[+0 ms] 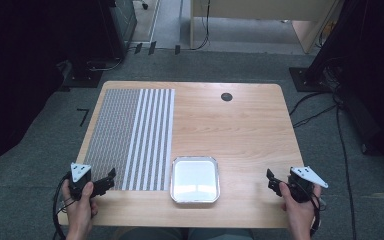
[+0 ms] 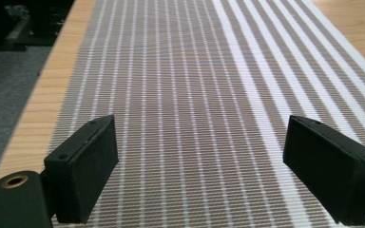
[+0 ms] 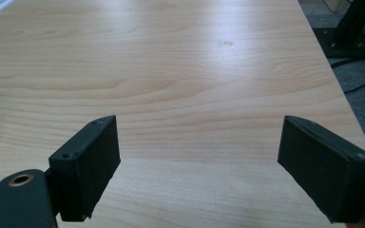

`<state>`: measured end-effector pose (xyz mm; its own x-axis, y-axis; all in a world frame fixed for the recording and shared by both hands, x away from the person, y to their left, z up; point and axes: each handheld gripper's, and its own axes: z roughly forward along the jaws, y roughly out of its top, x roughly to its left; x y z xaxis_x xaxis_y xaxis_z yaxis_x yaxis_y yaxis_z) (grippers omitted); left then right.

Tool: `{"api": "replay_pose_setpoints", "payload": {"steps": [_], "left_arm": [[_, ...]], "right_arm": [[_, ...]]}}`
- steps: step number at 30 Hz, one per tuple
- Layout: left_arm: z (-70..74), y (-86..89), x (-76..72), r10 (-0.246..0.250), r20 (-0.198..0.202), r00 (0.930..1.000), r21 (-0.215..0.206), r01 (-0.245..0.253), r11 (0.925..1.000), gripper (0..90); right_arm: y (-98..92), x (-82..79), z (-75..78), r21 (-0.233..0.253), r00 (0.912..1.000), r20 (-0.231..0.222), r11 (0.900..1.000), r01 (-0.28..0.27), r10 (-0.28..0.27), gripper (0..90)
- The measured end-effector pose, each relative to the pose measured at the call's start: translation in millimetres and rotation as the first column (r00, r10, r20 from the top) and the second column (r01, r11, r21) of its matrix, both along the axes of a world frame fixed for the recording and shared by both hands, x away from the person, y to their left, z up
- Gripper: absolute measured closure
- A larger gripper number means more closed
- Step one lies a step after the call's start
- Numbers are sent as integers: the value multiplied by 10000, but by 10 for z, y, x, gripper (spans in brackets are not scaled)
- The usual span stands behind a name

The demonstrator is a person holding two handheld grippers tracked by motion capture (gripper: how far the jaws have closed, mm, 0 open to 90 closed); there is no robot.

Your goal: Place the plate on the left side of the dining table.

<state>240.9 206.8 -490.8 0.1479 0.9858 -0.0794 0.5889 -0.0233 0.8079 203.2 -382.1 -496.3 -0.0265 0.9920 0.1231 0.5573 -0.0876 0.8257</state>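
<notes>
Wooden table [image 1: 240, 130] carries a striped woven placemat [image 1: 130, 137] on its left half and a square metal tray [image 1: 195, 179] at front centre; no legible writing. Left gripper [image 1: 111, 178] hovers over the placemat's near edge, jaws apart, empty. Right gripper [image 1: 270, 180] over bare wood, right of the tray, jaws apart, empty.

Loads of open worktop [image 1: 240, 125] on the right; just the flat mat [image 1: 130, 135] and low tray [image 1: 195, 179] around.
</notes>
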Motion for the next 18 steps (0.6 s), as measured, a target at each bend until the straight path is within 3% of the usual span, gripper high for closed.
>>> {"api": "replay_pose_setpoints", "payload": {"steps": [18], "left_arm": [[29, -440, 60, -803, 21, 9968, -201, 803, 9966, 127]], "right_arm": [[367, 43, 83, 261, 9978, 427, 9983, -522, 511, 142]]}}
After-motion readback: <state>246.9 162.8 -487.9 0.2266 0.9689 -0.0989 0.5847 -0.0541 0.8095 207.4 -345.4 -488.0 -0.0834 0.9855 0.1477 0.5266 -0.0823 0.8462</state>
